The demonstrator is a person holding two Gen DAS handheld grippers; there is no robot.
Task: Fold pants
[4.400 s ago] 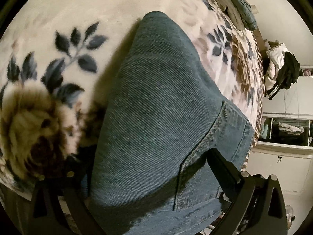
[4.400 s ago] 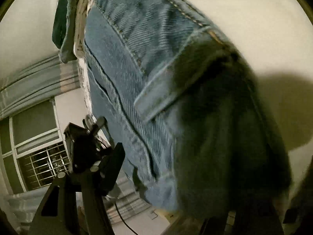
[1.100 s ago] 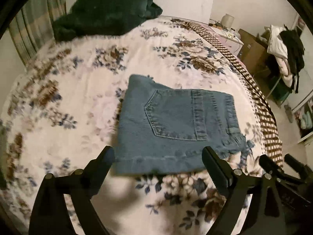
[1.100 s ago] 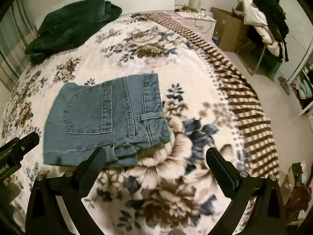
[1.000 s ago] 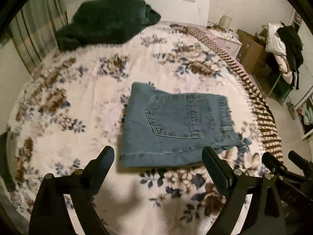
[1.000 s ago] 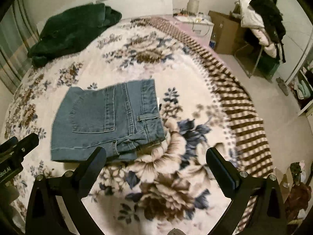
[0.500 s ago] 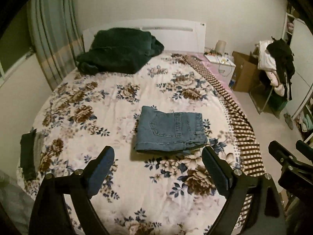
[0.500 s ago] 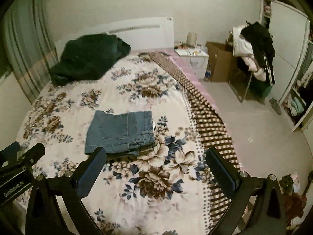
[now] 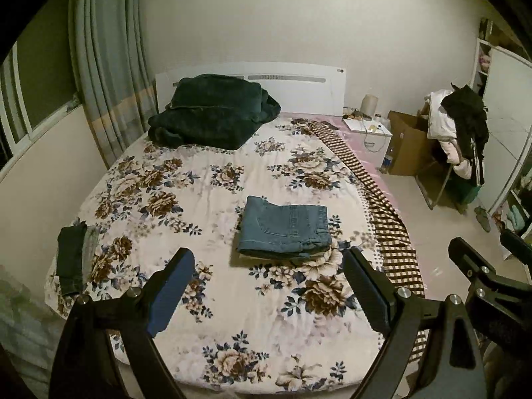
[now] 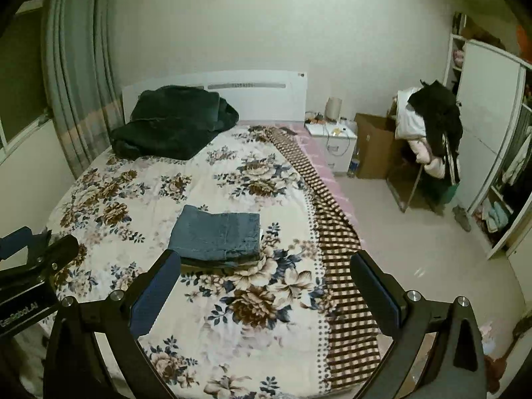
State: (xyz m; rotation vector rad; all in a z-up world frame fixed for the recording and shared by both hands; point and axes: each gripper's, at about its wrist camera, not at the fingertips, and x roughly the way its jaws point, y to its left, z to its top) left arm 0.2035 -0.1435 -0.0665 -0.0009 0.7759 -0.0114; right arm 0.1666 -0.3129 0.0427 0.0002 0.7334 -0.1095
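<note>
The blue jeans [image 9: 284,227] are lying folded into a compact rectangle on the floral bedspread [image 9: 212,292], which is serving as the landmark here: the denim is sitting near the middle of the bedspread, a little toward its checked edge, with a back pocket facing up and the stacked layers showing along the near side. In the right wrist view the jeans [image 10: 216,232] are showing just beyond the left fingertip of that tool.

The left gripper [image 9: 269,291] is hanging above the near part of the bedspread with its jaws standing wide apart and nothing between them, well clear of the denim. The right gripper [image 10: 266,289] is likewise standing wide open and empty over the bedspread, toward its checked border [image 10: 335,256].

At the head end of the bedspread a dark green blanket [image 9: 212,111] is lying bunched against the white headboard [image 9: 299,91]. On the left edge of the bedspread a small dark garment [image 9: 71,259] is lying flat. Beyond the checked side of the bedspread a cardboard box [image 9: 407,148] and a chair heaped with clothes [image 9: 460,126] are standing on the floor
</note>
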